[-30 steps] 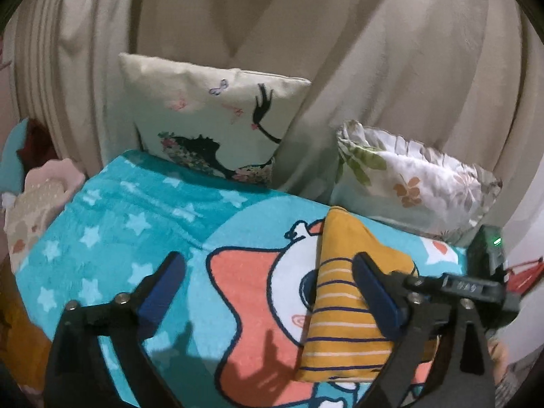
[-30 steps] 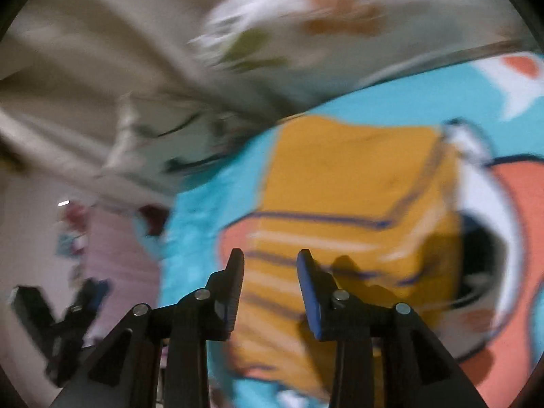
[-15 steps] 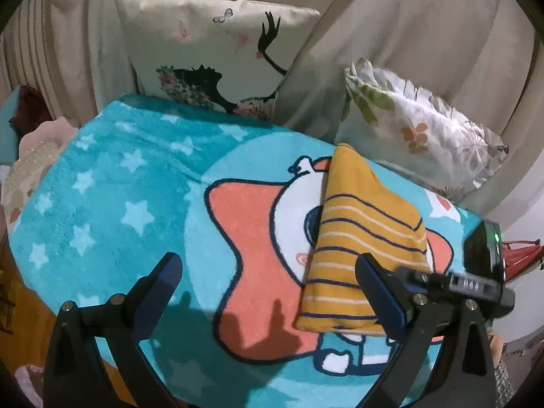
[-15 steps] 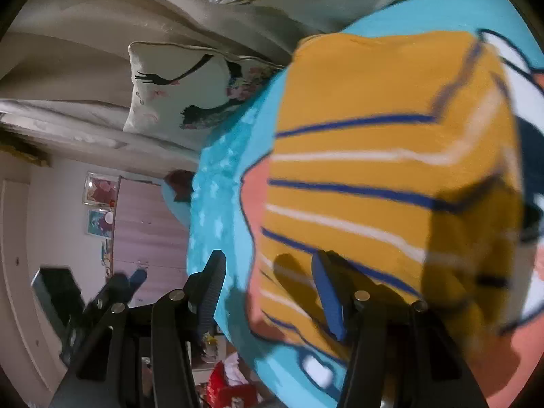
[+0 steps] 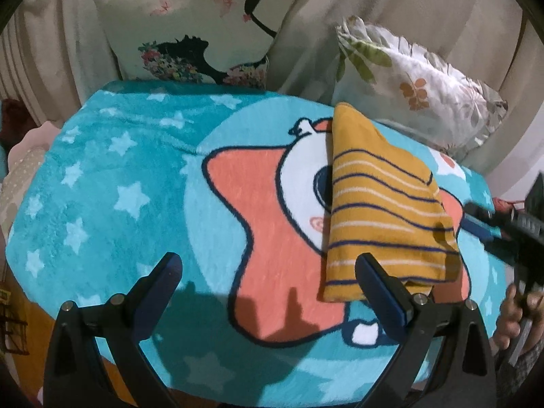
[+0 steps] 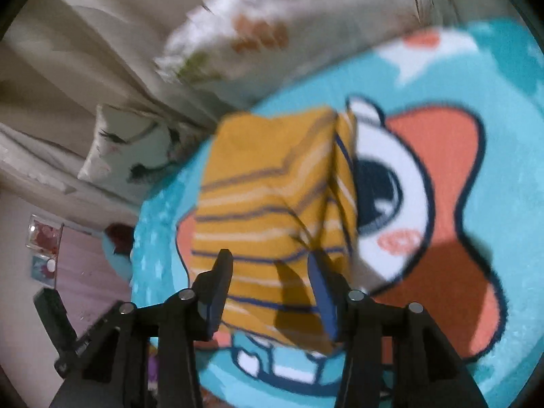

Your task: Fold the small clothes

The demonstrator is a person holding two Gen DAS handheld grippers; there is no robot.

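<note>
Right gripper (image 6: pixel 270 280) now beside shirt (image 6: pixel 272 197)

left hand-held gripper (image 5: pixel 268 292): jaws wide apart, empty | right hand-held gripper (image 6: pixel 272 289): jaws closing, half-apart

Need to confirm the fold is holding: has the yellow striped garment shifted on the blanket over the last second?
No. The yellow striped garment covers the same spot beside the cartoon eye on the blanket; only the cameras moved.
</note>
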